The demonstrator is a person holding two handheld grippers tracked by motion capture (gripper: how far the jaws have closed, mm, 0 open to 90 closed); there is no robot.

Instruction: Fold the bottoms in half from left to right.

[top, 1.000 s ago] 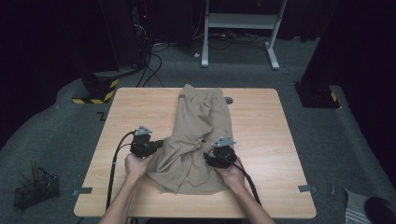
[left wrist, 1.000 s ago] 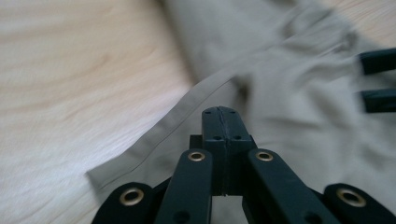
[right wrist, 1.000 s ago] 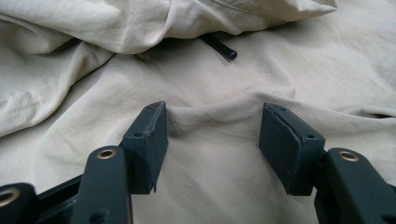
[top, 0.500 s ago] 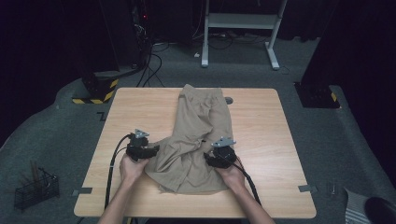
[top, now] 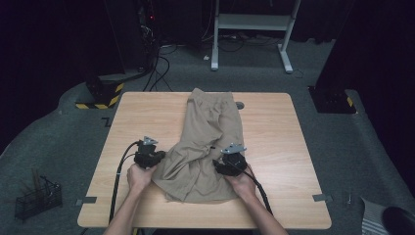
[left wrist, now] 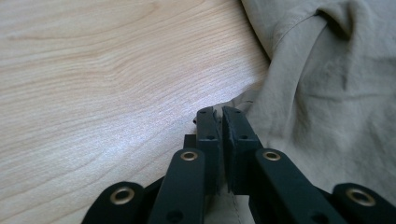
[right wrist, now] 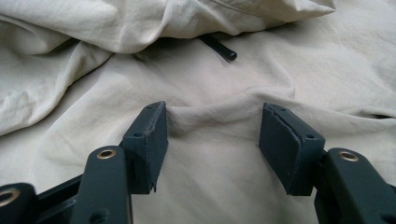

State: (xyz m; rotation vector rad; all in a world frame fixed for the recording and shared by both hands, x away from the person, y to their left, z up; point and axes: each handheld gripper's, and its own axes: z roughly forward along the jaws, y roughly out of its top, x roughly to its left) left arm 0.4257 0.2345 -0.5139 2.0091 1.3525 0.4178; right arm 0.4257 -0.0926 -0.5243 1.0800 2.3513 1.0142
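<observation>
We have a soft, light beige cotton garment [top: 208, 142] lying rumpled down the middle of the pale wooden bench [top: 293, 147], its near end bunched between both hands. It's floppy stuff that will sag and slide, so we judge edges and hems the best holds. At nine o'clock of the bunch, the left tongs [left wrist: 219, 122] have just been closing and now pinch the cloth's edge. At three o'clock, the right tongs [right wrist: 212, 135] stand wide, a raised fold between the jaws, not pressed.
</observation>
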